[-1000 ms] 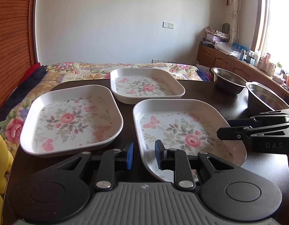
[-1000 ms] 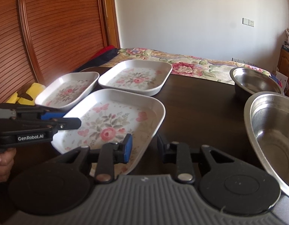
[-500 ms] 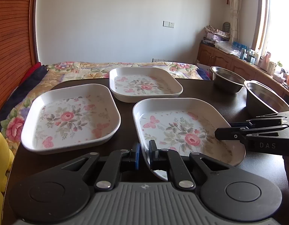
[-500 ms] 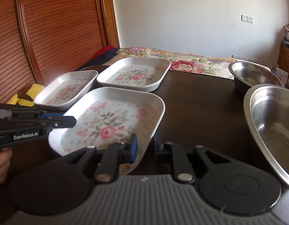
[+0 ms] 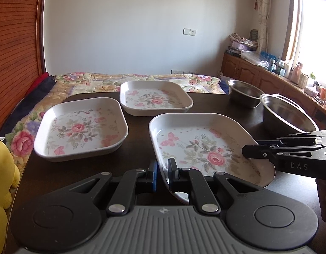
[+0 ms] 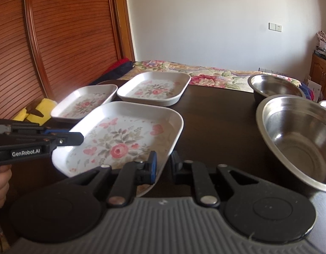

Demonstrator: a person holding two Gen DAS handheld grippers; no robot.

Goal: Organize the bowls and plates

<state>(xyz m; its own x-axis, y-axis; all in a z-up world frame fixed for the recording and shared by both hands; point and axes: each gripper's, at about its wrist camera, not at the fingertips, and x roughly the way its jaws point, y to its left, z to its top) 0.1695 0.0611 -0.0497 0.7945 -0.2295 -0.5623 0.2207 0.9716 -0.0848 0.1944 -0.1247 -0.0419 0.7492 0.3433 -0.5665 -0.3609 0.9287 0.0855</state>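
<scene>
Three white floral plates lie on a dark table (image 5: 137, 141): a near plate (image 5: 205, 148) (image 6: 120, 135), a left plate (image 5: 78, 129) (image 6: 84, 103) and a far plate (image 5: 154, 101) (image 6: 154, 89). My left gripper (image 5: 163, 174) is shut on the near plate's left front rim. My right gripper (image 6: 164, 167) is shut on its right front rim and shows from the side as the right gripper (image 5: 247, 152). The left gripper (image 6: 80, 138) reaches in over the plate's left edge. A large steel bowl (image 5: 285, 114) (image 6: 300, 139) and a small steel bowl (image 5: 243, 93) (image 6: 275, 86) stand to the right.
A yellow plush toy (image 5: 2, 169) (image 6: 36, 110) sits off the table's left edge. A bed with a floral quilt (image 5: 99, 80) lies beyond the table. Wooden cabinets (image 5: 268, 78) with clutter line the right wall under a window. A wooden slatted panel (image 6: 57, 42) stands at the left.
Both grippers went from open to shut around the near plate's front rim. The plate now sits closer to both cameras, its front edge slightly raised.
</scene>
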